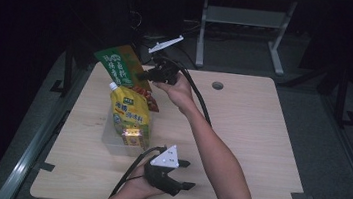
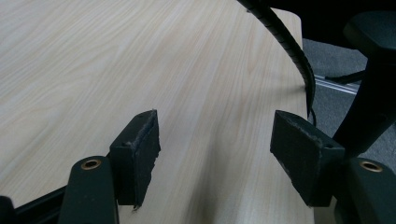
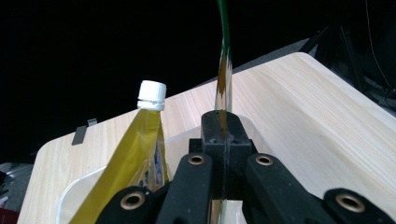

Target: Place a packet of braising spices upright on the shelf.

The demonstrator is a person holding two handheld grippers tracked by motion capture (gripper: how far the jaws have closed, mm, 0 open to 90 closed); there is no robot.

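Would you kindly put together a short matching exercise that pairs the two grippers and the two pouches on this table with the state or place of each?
Things:
1. left gripper
2. right gripper
3. yellow spout pouch
4. green packet

States:
A. standing in the clear plastic bin, white cap up
B. pinched at its edge and held above the bin
C. open, low over bare table
D. shut on a thin packet

Pairs: 1-C, 2-D, 3-A, 4-B
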